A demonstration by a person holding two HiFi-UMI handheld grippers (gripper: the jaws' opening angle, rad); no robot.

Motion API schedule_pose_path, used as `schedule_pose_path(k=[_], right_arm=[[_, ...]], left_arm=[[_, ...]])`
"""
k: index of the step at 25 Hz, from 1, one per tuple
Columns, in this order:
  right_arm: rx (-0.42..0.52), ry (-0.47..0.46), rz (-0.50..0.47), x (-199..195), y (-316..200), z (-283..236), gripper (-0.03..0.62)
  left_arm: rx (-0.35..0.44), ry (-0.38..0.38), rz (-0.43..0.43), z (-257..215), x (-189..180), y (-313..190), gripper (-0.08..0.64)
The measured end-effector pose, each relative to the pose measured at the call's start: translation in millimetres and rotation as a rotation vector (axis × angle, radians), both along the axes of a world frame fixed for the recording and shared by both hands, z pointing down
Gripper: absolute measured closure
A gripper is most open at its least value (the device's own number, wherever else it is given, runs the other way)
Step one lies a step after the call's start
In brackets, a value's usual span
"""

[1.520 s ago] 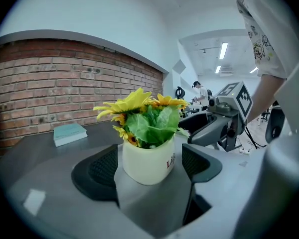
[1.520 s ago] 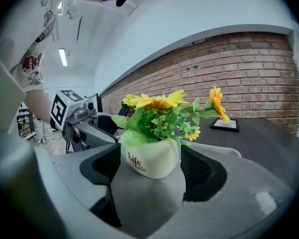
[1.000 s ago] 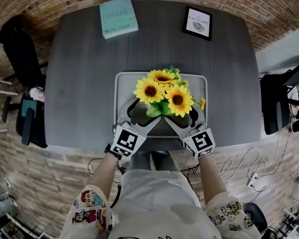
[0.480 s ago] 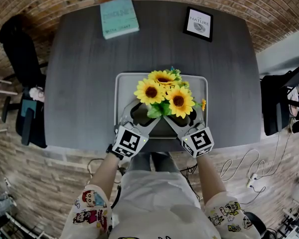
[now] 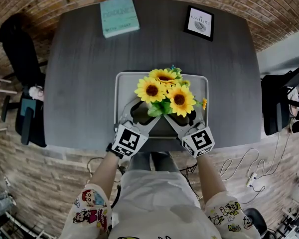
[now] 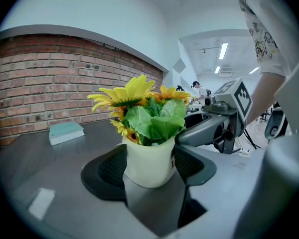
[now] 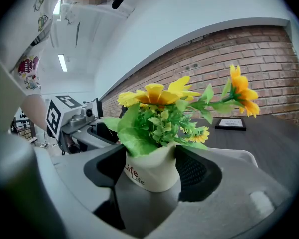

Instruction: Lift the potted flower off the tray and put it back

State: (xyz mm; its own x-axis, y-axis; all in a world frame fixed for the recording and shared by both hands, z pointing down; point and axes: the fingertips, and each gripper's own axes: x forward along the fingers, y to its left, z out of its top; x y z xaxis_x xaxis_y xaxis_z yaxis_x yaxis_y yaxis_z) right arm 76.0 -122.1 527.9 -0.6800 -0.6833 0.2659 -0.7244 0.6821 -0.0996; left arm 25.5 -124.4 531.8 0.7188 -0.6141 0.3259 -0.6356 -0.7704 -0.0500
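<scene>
Since the earlier frame only the jaws have moved. Both pairs have just been closing on the pot [image 6: 147, 159], which stands between them, while the hands keep their place. The left gripper [image 6: 149, 170] and the right gripper [image 7: 150, 171] each clasp the pot's sides at a fairly wide set. The pot stands upright on the tray [image 5: 120, 83], toward its near edge, and the tray sits at the middle of the table's [image 5: 79, 73] near edge. The pot lies straight ahead of both grippers, which converge on it from near-left and near-right, neither nearer. Its axis is vertical, so the lift likely wants a straight, matched rise.
</scene>
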Motion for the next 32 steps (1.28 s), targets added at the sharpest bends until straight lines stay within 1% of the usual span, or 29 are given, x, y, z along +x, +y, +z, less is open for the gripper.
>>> schedule_pose_path(k=[11, 18, 24, 32], right_arm=[[0.009, -0.010, 0.009, -2, -2, -3, 0.295], [0.035, -0.017, 0.013, -3, -7, -17, 0.295], [0.080, -0.015, 0.014, -2, -12, -38, 0.295], [0.161, -0.021, 0.010, -4, -23, -81, 0.295]], left_arm=[[0.014, 0.003, 0.000, -3, -2, -2, 0.252], [0.034, 0.015, 0.000, -17, -3, -8, 0.252], [0.059, 0.035, -0.007, -37, -3, -13, 0.252], [0.129, 0.053, -0.010, -81, -5, -24, 0.252]])
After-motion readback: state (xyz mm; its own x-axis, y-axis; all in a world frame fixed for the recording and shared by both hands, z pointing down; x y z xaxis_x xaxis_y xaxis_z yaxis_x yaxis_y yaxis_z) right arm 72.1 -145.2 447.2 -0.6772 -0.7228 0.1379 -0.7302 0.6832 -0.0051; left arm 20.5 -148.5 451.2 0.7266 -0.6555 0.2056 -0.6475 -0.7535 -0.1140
